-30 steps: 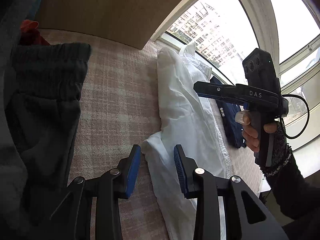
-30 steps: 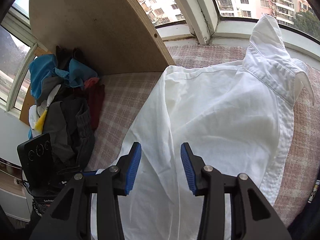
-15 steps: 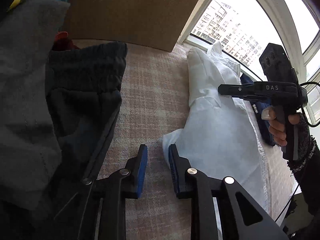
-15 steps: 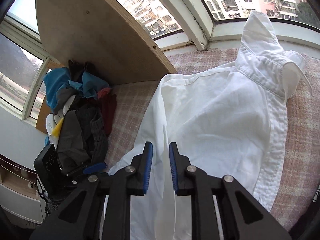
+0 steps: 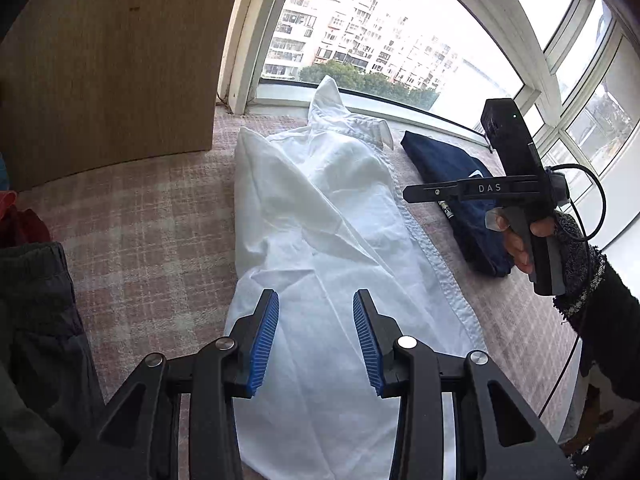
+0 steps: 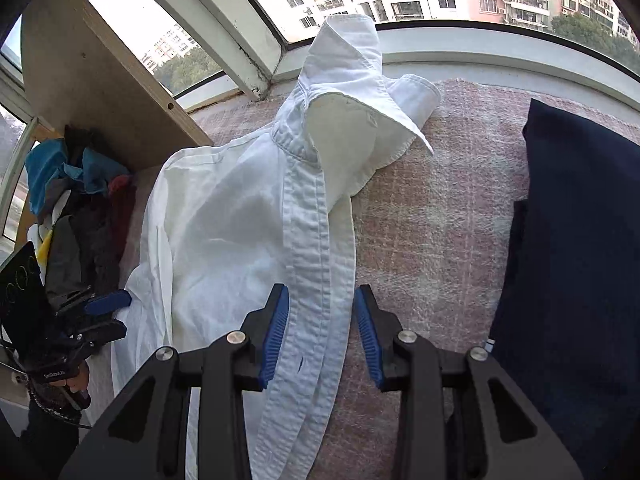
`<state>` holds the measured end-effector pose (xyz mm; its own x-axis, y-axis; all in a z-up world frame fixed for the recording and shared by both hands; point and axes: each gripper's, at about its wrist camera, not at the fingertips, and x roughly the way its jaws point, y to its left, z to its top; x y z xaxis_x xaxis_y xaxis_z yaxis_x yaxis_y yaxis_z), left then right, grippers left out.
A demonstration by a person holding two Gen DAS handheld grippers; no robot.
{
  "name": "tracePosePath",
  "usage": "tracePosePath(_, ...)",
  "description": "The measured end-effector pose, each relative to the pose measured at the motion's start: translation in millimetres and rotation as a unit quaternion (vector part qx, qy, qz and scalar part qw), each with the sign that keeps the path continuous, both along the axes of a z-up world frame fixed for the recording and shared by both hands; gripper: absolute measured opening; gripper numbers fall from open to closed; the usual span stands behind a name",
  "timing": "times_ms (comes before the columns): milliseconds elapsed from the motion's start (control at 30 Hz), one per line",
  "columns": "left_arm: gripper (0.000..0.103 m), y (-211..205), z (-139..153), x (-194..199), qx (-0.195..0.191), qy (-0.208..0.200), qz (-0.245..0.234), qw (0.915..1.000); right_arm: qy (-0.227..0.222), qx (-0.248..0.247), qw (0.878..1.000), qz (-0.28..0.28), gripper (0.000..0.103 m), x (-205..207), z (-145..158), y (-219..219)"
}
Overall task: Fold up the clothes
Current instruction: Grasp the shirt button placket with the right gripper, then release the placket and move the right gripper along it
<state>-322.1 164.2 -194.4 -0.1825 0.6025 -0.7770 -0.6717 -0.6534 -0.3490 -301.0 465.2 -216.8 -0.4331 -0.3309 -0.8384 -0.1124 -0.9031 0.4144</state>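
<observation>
While both grippers hover: nothing is gripped.
Shirt: white shirt (image 5: 320,216) lies lengthwise on checked blanket (image 5: 152,236), collar toward window.
Left gripper (image 5: 316,340): jaws spread above hem.
Right gripper (image 6: 322,332): jaws spread astride button placket (image 6: 316,248).

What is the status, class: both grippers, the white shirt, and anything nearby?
Left gripper open over shirt hem. Right gripper open, astride button placket. White shirt lies lengthwise, partly folded. Navy garment alongside, apart.

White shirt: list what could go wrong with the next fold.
1. The collar stands propped against the window sill, so it may crumple if folded as is.
2. The right tool, open over the button placket, may pinch one layer only.
3. The navy garment lies close; a sweep could drag it.
</observation>
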Motion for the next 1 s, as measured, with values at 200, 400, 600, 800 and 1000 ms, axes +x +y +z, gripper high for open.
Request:
tracePosePath(200, 0.036, -4, -14, -10, 0.000, -0.017, 0.020, 0.9997, 0.018, 0.034, 0.998, 0.049, 0.005, 4, 9, -13)
tracePosePath(400, 0.039, -2, 5, -34, 0.006, -0.008, 0.019, 0.9998, 0.009, 0.005, 1.000, 0.029, 0.022, 3, 7, -2)
tracePosePath(600, 0.049, 36, 0, -105, 0.010, -0.045, 0.037, 0.9982, 0.006, 0.047, 0.997, 0.067, 0.022, 0, 0, -23)
tracePosePath(800, 0.006, 63, -27, -126, -0.019, -0.055, 0.020, 0.9981, 0.018, 0.043, 0.996, 0.069, 0.021, 1, 0, -21)
tracePosePath(1000, 0.003, 56, -7, -112, -0.016, -0.001, 0.016, 0.9997, 0.017, 0.067, 0.995, 0.067, 0.008, 0, -1, -20)
